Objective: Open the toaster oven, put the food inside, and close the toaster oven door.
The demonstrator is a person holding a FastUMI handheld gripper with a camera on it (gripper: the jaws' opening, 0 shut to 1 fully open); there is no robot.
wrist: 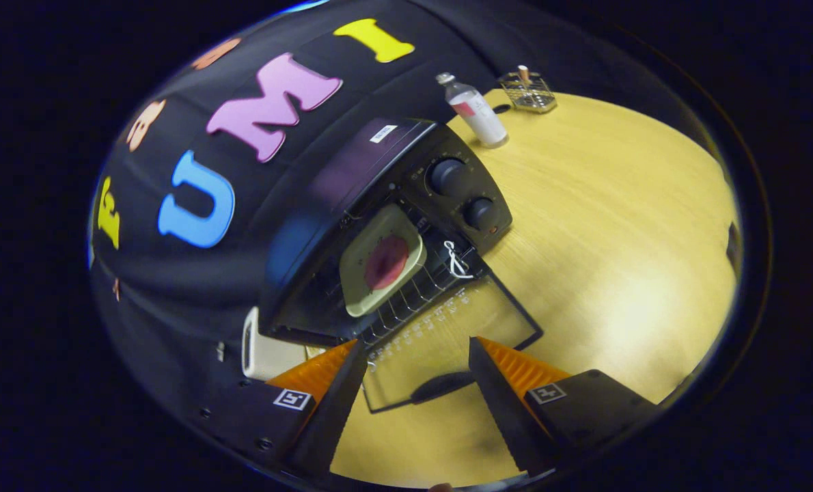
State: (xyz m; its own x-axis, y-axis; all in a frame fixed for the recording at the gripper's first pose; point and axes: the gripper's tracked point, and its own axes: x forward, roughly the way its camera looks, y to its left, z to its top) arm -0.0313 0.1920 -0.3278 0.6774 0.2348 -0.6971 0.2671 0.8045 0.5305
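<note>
Recording booth: black cloth wall (pixel 195 287), wooden table (pixel 618 225), toaster oven (pixel 379 205).

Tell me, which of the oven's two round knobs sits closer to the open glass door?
The lower knob, beside the rack, is closer to the door; the other knob sits toward the bottle.

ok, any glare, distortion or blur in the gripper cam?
Gripper view: strong fisheye bend and tilt; bright glare patch on the table; open glass door reflects light; toaster oven interior dim, plate still readable; open gripper sharp.
</note>
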